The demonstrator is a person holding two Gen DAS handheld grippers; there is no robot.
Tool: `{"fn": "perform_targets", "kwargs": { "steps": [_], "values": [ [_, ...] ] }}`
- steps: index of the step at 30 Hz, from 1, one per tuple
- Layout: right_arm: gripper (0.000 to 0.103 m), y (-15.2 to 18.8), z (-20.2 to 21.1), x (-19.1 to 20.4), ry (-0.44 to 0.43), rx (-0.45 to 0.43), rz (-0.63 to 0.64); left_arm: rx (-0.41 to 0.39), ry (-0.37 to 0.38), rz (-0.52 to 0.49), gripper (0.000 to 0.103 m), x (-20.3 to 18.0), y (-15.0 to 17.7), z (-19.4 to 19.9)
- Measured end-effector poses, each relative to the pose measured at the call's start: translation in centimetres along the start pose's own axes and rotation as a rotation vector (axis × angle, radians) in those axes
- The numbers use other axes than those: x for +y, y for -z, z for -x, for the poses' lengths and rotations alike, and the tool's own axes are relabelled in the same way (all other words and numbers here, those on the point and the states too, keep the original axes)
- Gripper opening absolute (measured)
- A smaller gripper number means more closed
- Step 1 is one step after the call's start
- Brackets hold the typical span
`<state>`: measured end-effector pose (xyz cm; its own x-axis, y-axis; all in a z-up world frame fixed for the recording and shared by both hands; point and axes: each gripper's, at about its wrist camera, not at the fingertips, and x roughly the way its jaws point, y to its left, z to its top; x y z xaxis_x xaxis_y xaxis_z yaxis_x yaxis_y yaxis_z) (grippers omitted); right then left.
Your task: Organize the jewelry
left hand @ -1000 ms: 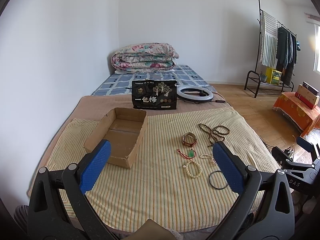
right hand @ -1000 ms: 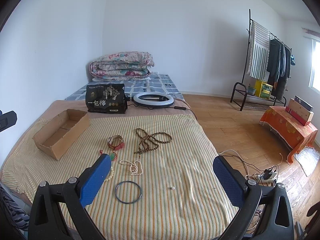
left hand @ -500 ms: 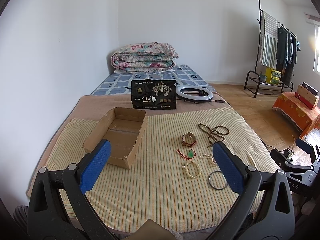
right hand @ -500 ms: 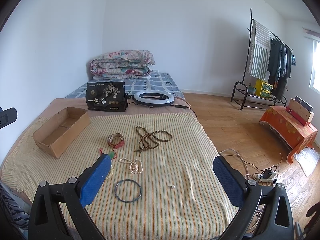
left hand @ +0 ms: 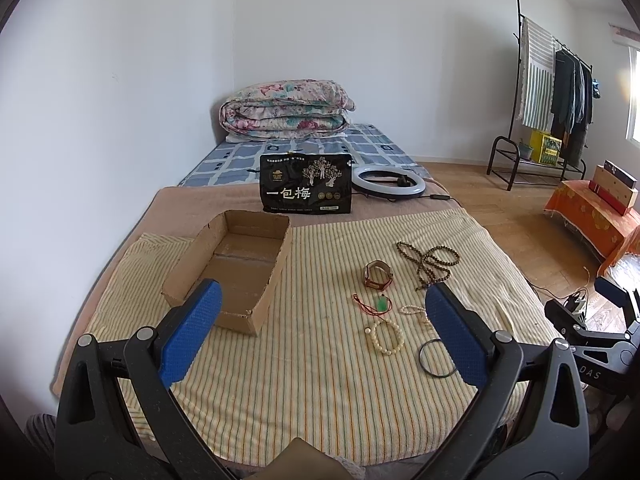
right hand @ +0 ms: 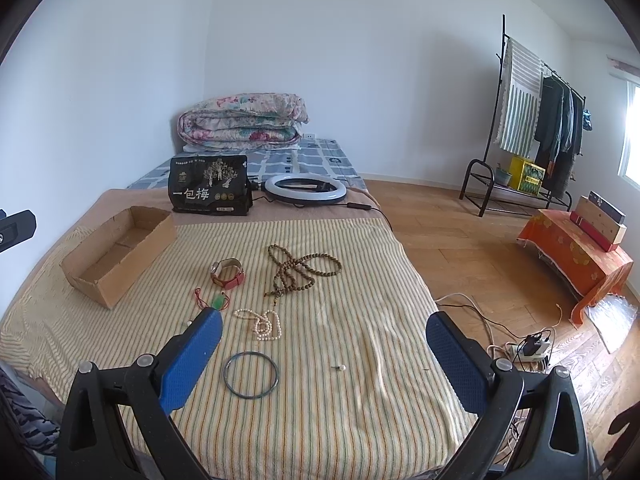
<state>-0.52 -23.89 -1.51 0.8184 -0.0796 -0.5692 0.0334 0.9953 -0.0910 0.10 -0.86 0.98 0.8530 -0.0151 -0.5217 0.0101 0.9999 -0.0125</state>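
Note:
Jewelry lies on a striped cloth (right hand: 340,400): a red-strap watch (right hand: 227,273), a long brown bead necklace (right hand: 300,268), a green pendant on red cord (right hand: 217,301), a pearl necklace (right hand: 262,323), a dark bangle (right hand: 251,375) and a small pearl stud (right hand: 341,368). A cream bead bracelet (left hand: 386,338) lies left of the bangle (left hand: 437,360). An open, empty cardboard box (left hand: 236,268) sits at the left. My left gripper (left hand: 320,336) and right gripper (right hand: 324,360) are open and empty, held above the near edge.
A black snack bag (left hand: 306,189) and a ring light (left hand: 388,180) stand behind the cloth. A folded quilt (left hand: 286,110) lies at the bed's far end. A clothes rack (right hand: 536,120), an orange-covered stool (right hand: 580,256) and a power strip (right hand: 532,348) are at the right.
Both grippers have shifted slightly; the scene sits a little lower and nearer in the right view. Nothing on the cloth has moved, and both grippers stay open.

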Motion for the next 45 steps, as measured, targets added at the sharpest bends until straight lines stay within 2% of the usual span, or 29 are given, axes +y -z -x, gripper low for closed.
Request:
{"fn": "perform_targets", "kwargs": {
  "steps": [10, 18, 24, 28, 31, 37, 45],
  "values": [
    [0.103, 1.3, -1.4, 0.4, -0.030, 0.072, 0.042, 0.048, 0.033, -0.033, 0.103, 1.0, 0.8, -3.5],
    [0.103, 3.0, -4.4, 2.4, -0.122, 0.128, 0.125, 0.170, 0.094, -0.080, 0.102, 1.0, 2.1, -8.6],
    [0.103, 5.0, -7.7, 3.1, -0.175, 0.201, 0.153, 0.329, 0.154, -0.111, 0.077, -0.3, 4.6, -13.2],
    [0.103, 6.2, -9.4, 3.9, -0.203, 0.226, 0.200, 0.435, 0.198, -0.079, 0.060, -0.7, 6.0, -16.4],
    [0.103, 6.9, -11.0, 4.1, -0.219, 0.261, 0.196, 0.492, 0.234, -0.049, 0.059, -1.1, 6.7, -18.2],
    [0.102, 7.9, -13.5, 4.3, -0.252, 0.323, 0.171, 0.588, 0.281, -0.023, 0.050, -2.4, 7.8, -21.5],
    [0.102, 9.0, -15.6, 5.4, -0.264, 0.346, 0.192, 0.659, 0.301, 0.015, 0.042, -3.4, 8.6, -24.4]
  ]
}}
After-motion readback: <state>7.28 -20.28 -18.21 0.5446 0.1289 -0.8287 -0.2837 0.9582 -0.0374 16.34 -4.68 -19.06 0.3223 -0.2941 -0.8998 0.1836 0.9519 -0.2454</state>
